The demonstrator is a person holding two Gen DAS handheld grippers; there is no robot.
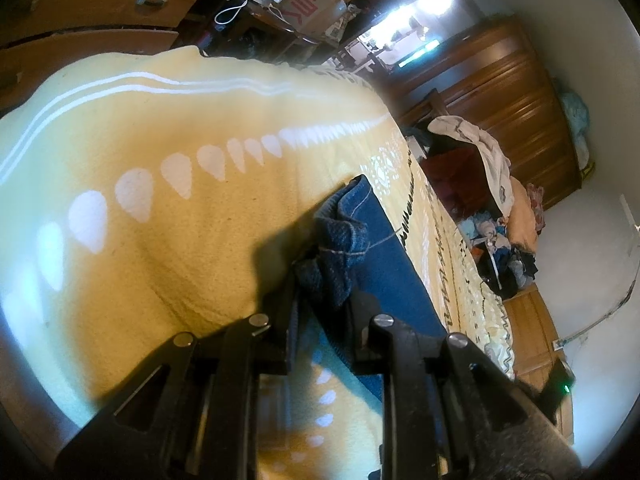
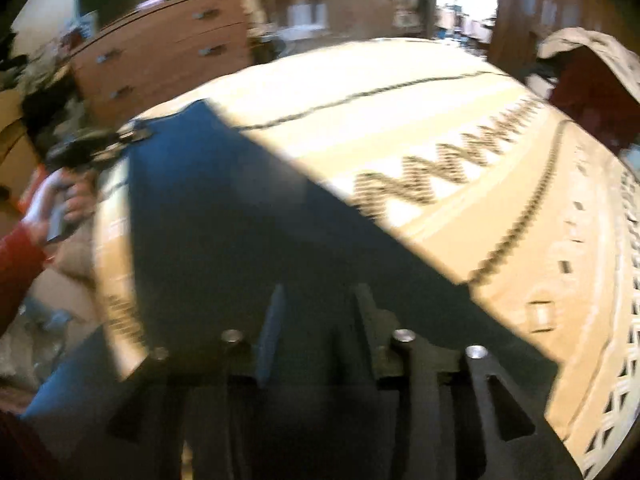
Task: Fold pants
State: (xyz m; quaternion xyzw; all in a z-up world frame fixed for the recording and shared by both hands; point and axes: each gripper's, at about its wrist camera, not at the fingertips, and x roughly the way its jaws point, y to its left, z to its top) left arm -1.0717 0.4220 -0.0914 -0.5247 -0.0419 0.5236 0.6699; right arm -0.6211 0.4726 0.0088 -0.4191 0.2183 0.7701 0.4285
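The left tongs (image 1: 324, 276) pinch a bunched, stitched denim hem of the blue pants (image 1: 384, 248), which lie flat on the fuzzy yellow blanket (image 1: 160, 120). The right tongs (image 2: 318, 300) hover parted, empty, above the cloth.

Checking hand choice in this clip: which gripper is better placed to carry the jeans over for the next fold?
Left, probably. The left gripper is shut on a bunched hem of the jeans. The right gripper is open above the denim, nothing between its fingers, so it would need to regrasp first.
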